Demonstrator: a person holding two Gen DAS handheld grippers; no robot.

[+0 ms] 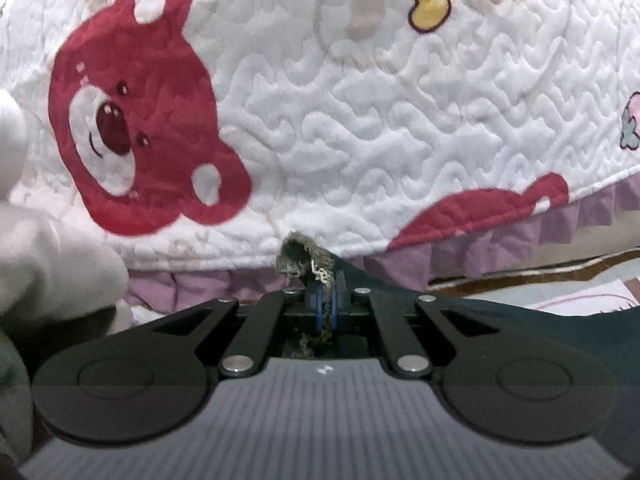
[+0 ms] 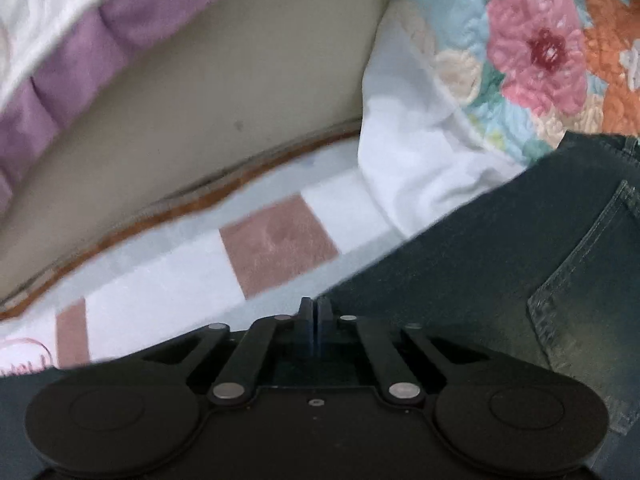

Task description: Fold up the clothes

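Left gripper [image 1: 325, 296] pinches frayed hem of dark jeans [image 1: 540, 332], fabric trailing right; right gripper [image 2: 314, 312] jaws closed, jeans [image 2: 500, 256] directly beneath, grip unclear.

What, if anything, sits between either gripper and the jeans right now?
Nothing visible. The left gripper is already shut on a frayed edge of the jeans, and the right gripper looks shut on the denim too. No other item lies between fingers and fabric.

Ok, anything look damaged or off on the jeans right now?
Yes: the edge of the jeans pinched in the left gripper is frayed, with loose threads at the fingertips. It looks like a raw hem rather than fresh damage.
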